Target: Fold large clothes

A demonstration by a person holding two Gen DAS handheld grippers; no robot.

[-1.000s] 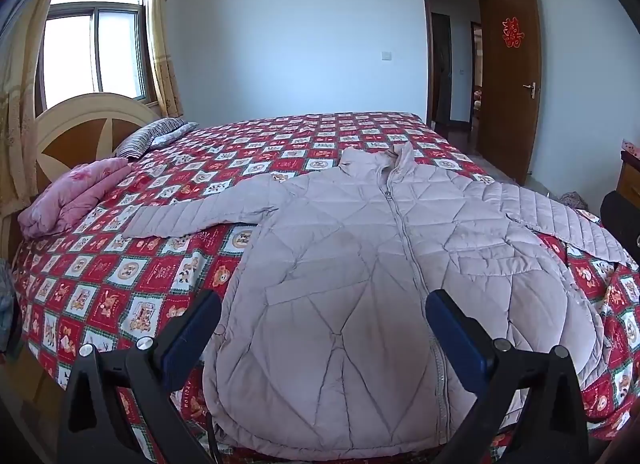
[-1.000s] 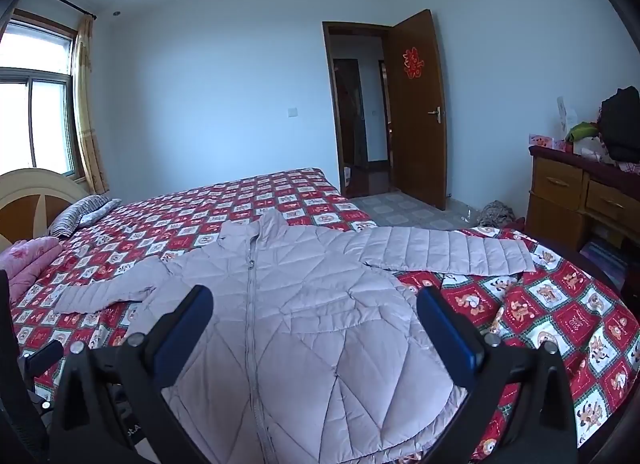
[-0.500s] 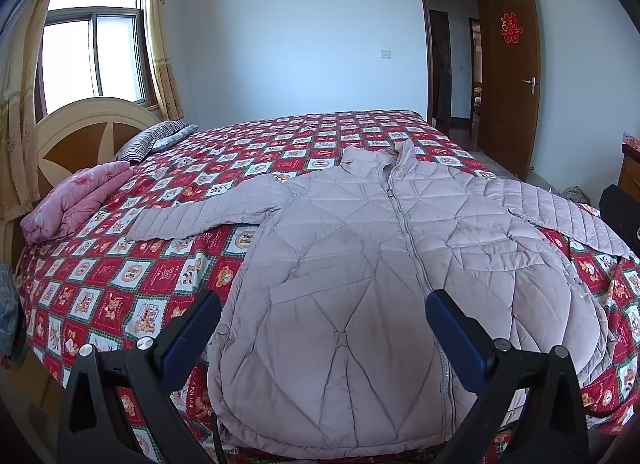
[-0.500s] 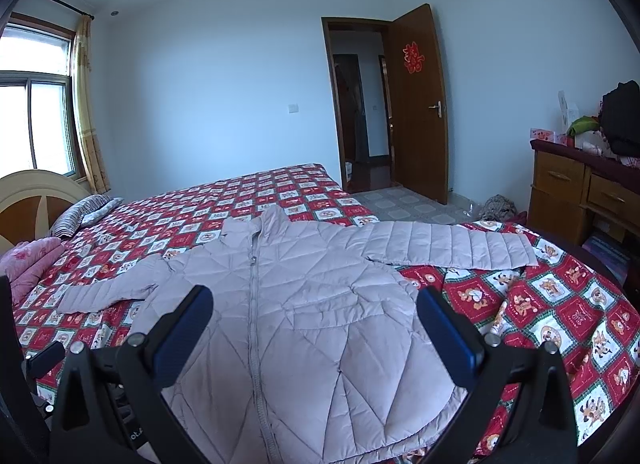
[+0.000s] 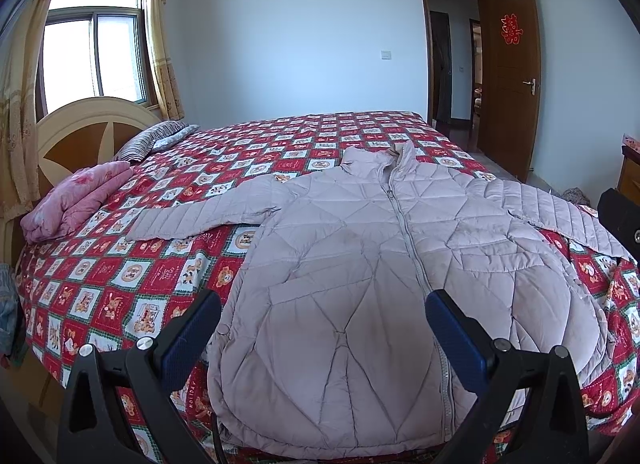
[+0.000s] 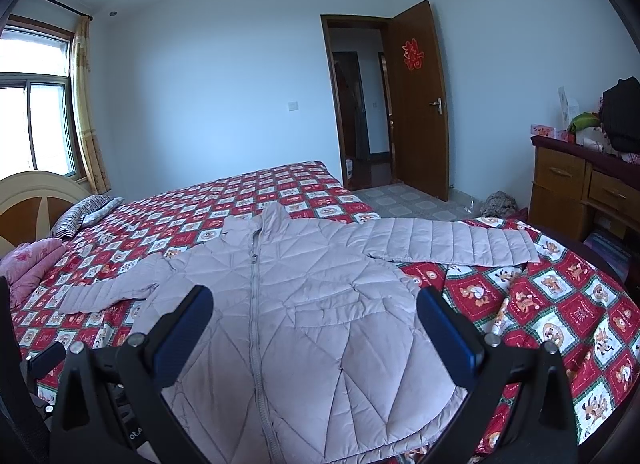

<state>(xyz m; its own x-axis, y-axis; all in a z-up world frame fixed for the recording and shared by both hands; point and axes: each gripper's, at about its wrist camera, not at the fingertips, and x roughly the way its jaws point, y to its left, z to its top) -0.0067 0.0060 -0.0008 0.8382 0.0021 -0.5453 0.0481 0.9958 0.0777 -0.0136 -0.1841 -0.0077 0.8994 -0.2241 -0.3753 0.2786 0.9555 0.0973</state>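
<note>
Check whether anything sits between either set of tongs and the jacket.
Nothing visible does. The lilac quilted jacket lies spread flat on the bed, and both the left tongs and the right tongs hang open directly over its lower half.

Around me, pale blue walls (image 5: 300,44) catch daylight from a window (image 5: 94,58) with yellow curtains (image 5: 162,40). My bed (image 5: 120,280) wears a red checked cover beneath a cream headboard (image 5: 80,132). 1 brown door (image 6: 420,104) stands open; a wooden dresser (image 6: 580,188) sits on my right.
</note>
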